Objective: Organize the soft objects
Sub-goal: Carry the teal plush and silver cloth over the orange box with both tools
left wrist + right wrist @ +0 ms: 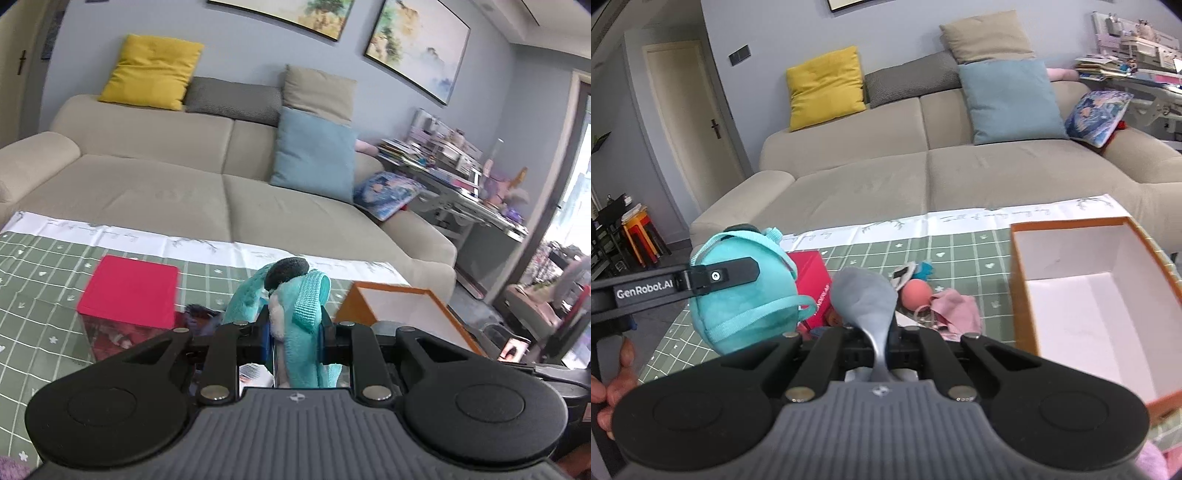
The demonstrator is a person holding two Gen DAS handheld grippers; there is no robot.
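Two grippers are in view, and each one holds something soft above the table. The left gripper (295, 325) is clamped on a teal plush toy (295, 317); in the left wrist view the toy fills the narrow space between the blue pads, and a round black patch (287, 273) sits at its top. From the right wrist view the same toy (746, 291) looks round, with teal woven straps around it, and one black finger (727, 275) of the left gripper lies across its side. A hand (617, 373) shows at the lower left edge of that view.

The right gripper (882, 354) has its jaws fully together on a thin grey cloth piece (866, 295), which is pinched narrow at the fingers and spreads wider above them.

On the green checked tablecloth (960, 251) there is an orange box (1071, 227) with a white inside, open at the top, on the right side. A red box (129, 291) stands on the left, beyond the toy. Between the two boxes lie a pink ball (916, 293), a pink cloth (955, 308) just beside it, and a small blue and white item (912, 273) behind them. Behind the table is a beige sofa (923, 173) with a yellow cushion (825, 88) and a blue cushion (1008, 99).
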